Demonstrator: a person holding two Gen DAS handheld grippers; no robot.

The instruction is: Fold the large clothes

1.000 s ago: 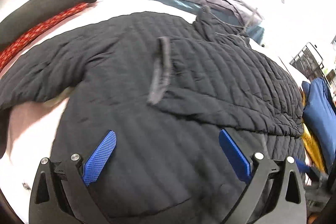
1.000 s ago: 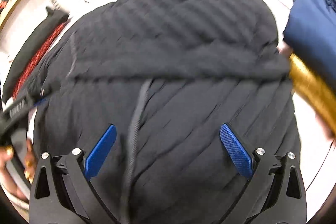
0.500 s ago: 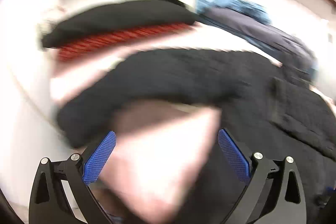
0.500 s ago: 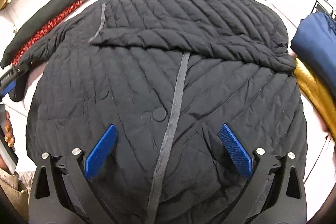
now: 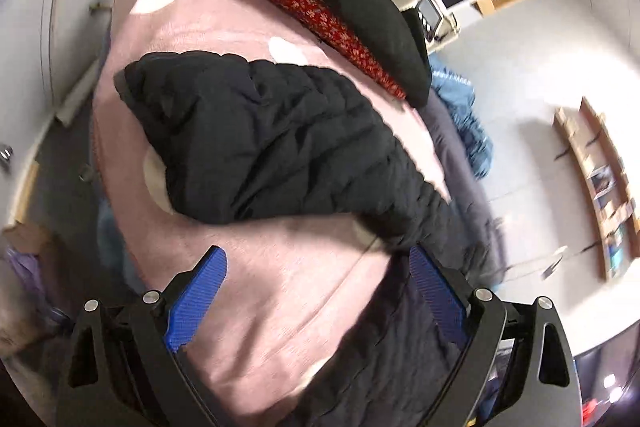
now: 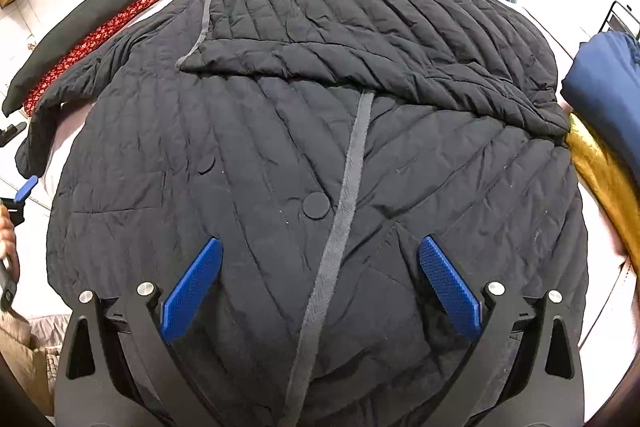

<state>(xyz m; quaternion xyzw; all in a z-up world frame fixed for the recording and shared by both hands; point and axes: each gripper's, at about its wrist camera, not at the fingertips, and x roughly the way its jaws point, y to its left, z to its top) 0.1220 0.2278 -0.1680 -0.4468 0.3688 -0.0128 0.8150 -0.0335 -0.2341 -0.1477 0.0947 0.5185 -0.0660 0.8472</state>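
Wide apart and empty stand the jaws of the left gripper (image 5: 318, 291), though they have just been closing a little; beyond its blue pads (image 5: 196, 301) the black quilted puffer jacket's sleeve (image 5: 256, 143) lies outstretched on the pink bedsheet (image 5: 280, 307), not between the pads. Further right, the right gripper (image 6: 320, 287) also gapes with nothing pinched, hovering above the jacket's (image 6: 312, 147) lower front, its grey zipper tape (image 6: 344, 211) running between the pads.
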